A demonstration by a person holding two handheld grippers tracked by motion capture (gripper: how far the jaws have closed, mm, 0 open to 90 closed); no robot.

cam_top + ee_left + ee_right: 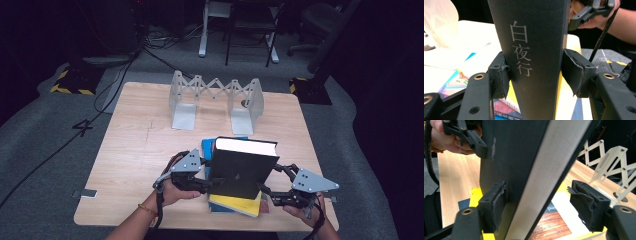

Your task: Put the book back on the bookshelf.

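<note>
Left gripper [206,184]: at the near middle of the table [140,150], jaws set either side of the spine of the black book [243,167]. In the left gripper view the left pad [502,77] touches the spine; the right pad [574,72] sits just beside it, so a full clamp cannot be confirmed.

Right gripper [267,195]: at the book's right, page-edge side. In the right gripper view one pad [497,202] lies against the black cover; the other pad [586,205] stands apart from the book, jaws partly open.

Black book: upright and tilted, held between both grippers, above a flat stack of books [235,204] with a yellow cover on top.

Expanding metal book rack [216,100]: far side of the table, well apart from the book.
</note>
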